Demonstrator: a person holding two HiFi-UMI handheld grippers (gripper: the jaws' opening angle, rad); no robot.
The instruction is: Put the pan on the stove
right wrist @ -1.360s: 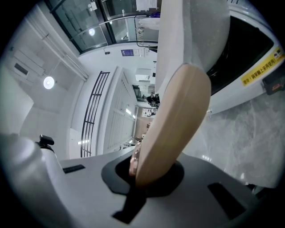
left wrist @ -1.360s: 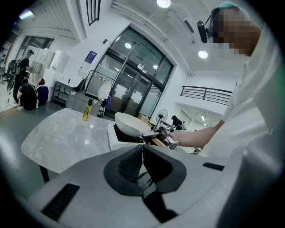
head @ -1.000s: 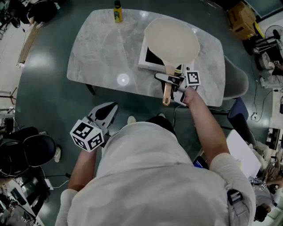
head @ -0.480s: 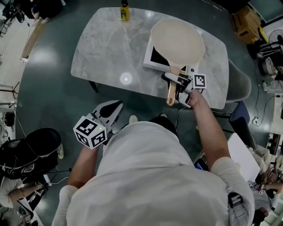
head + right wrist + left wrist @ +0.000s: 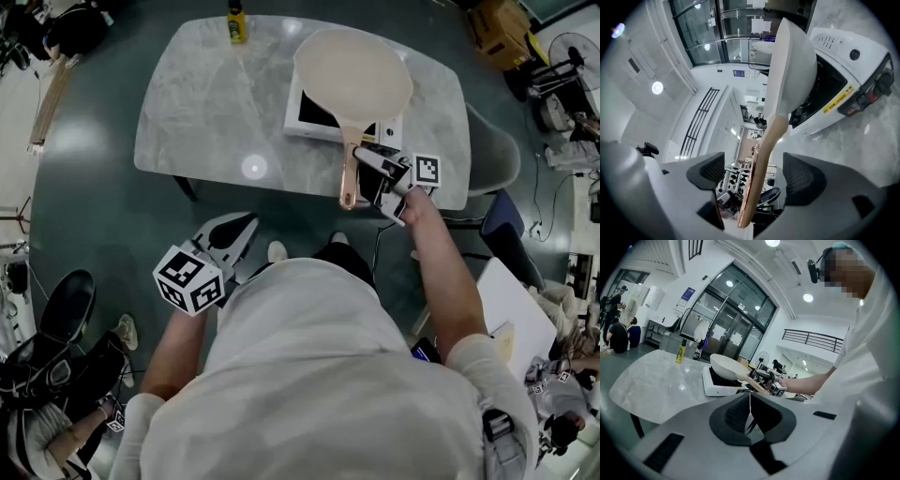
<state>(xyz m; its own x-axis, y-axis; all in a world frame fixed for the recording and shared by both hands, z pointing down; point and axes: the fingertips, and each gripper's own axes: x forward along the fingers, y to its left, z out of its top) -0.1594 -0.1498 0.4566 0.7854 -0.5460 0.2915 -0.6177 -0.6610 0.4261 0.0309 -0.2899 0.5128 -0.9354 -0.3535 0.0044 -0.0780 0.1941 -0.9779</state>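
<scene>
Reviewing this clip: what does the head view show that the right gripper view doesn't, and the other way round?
Head view only: the bottle at the table's far edge, and the left gripper held off the table. Right gripper view only: the right gripper's jaws, which have just been opening, stand clear of the handle between them. Both: the pan sitting on the stove.

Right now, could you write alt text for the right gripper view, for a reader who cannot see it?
The jaws of the right gripper, which have just been opening, stand apart on either side of the handle of a cream pan. The pan rests on the white stove, on a marble table.
</scene>
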